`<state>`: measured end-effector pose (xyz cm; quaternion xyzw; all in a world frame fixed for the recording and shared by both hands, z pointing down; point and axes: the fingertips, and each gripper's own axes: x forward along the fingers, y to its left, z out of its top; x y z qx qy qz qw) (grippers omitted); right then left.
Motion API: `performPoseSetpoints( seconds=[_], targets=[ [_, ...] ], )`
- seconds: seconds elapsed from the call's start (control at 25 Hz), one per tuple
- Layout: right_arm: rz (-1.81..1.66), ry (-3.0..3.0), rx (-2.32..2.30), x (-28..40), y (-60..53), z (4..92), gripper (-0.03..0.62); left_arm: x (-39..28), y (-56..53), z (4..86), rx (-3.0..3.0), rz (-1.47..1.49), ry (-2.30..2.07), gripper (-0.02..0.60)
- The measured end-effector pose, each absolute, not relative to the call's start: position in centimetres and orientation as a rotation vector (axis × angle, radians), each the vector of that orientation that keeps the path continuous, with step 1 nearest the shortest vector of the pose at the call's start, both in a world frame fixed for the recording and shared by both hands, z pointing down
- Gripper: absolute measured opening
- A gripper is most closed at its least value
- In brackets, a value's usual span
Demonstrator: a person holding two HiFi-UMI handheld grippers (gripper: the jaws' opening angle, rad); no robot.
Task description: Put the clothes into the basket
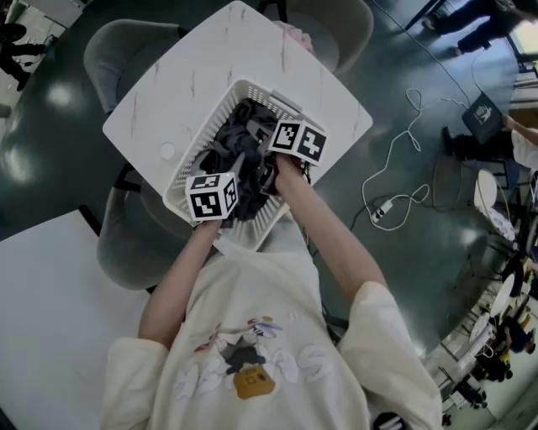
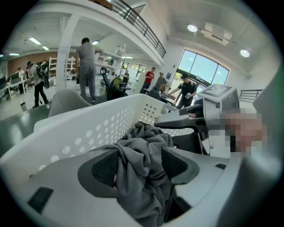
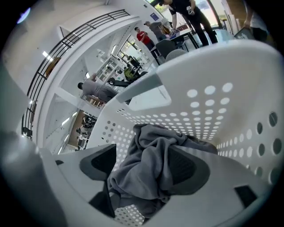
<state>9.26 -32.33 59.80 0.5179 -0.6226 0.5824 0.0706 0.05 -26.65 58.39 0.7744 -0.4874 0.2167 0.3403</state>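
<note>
A white perforated basket [image 1: 195,159] stands on a white marble-look table [image 1: 210,59] with dark grey clothes [image 1: 229,134] piled in it. Both grippers reach into it from the near side; their marker cubes [image 1: 210,196] [image 1: 297,140] hide the jaws in the head view. My left gripper [image 2: 140,166] is shut on a fold of grey garment [image 2: 142,150] that fills the gap between its pads. My right gripper [image 3: 142,166] stands open: grey cloth [image 3: 151,168] lies against its right pad, while the left pad [image 3: 104,162] is bare. The basket wall [image 3: 208,111] rises just ahead.
Grey chairs [image 1: 126,50] [image 1: 336,25] [image 1: 126,252] ring the table. A second white table [image 1: 50,294] is at the lower left. A white cable with a power strip [image 1: 395,201] lies on the dark floor to the right. People stand in the background [image 2: 86,66].
</note>
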Motion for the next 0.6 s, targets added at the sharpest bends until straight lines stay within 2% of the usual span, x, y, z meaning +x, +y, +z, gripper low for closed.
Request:
performPoseSetpoints(
  seconds=[0.24,0.6],
  targets=[
    [1.78,-1.928,1.563,9.2,-32.3,58.2,0.351,1.2,-27.2,55.8,2.076,0.512,-1.287,0.288],
    [1.893,-1.951,1.562,9.0,-31.8,56.4,0.351,1.1,-25.9,53.2,2.083,0.596,-1.288,0.288]
  ],
)
